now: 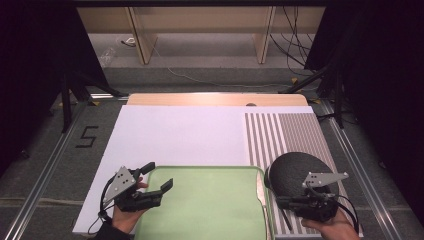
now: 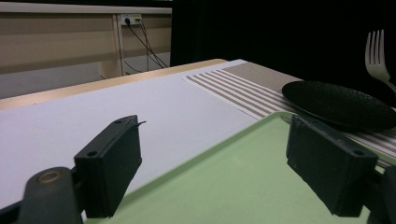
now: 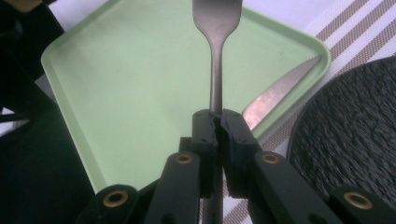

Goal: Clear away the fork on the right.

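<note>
My right gripper (image 3: 218, 116) is shut on the handle of a metal fork (image 3: 215, 70), which stands over the right part of a green tray (image 3: 130, 93). From the left gripper view the fork (image 2: 376, 53) stands upright, tines up, beyond a black plate (image 2: 336, 102). In the high view my right gripper (image 1: 280, 201) sits at the near edge of that plate (image 1: 300, 170). A knife (image 1: 261, 192) lies along the tray's right rim, its blade (image 3: 275, 100) pointing away. My left gripper (image 1: 159, 176) is open over the tray's (image 1: 210, 210) near-left corner, with nothing between its jaws.
A striped placemat (image 1: 285, 132) lies under the plate on a white board (image 1: 175, 135) that covers the wooden table (image 1: 215, 99). Metal rails run down both sides of the table. Cables lie on the floor beyond it.
</note>
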